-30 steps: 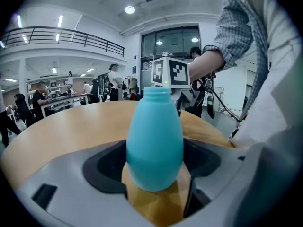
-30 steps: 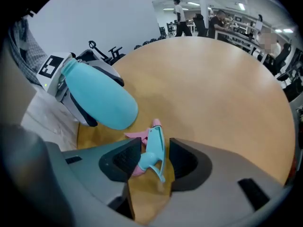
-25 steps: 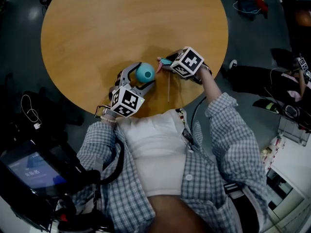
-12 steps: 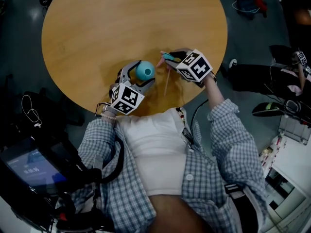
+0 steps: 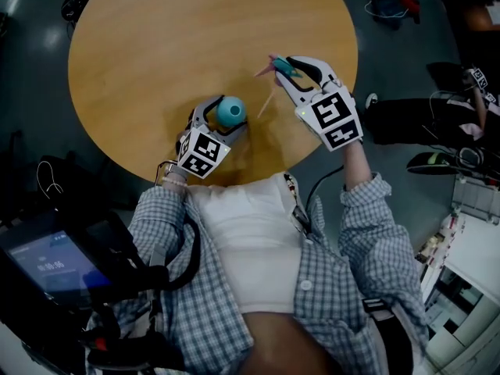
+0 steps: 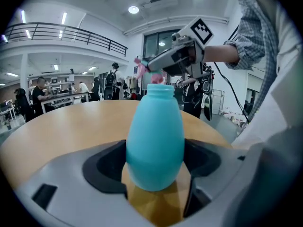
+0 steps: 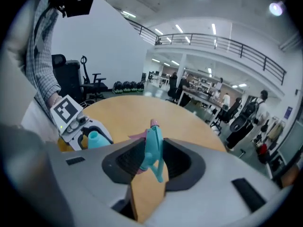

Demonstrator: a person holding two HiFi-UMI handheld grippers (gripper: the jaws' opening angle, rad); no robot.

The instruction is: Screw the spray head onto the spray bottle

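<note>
The bottle (image 5: 231,110) stands upright on the table (image 5: 156,45), close to the edge nearest the person (image 5: 258,241), between the jaws of the left gripper (image 5: 222,122). To its right and further in, well apart from it and raised off the tabletop, the spray head (image 5: 283,69) sits between the jaws of the right gripper (image 5: 289,66), which have just been closing on it. Its tube (image 5: 266,100) slants down towards the bottle.

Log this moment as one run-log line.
left gripper: shut on spray bottle, upright on table | right gripper: jaws just been closing, shut on spray head, off the table | head not yet on bottle
</note>
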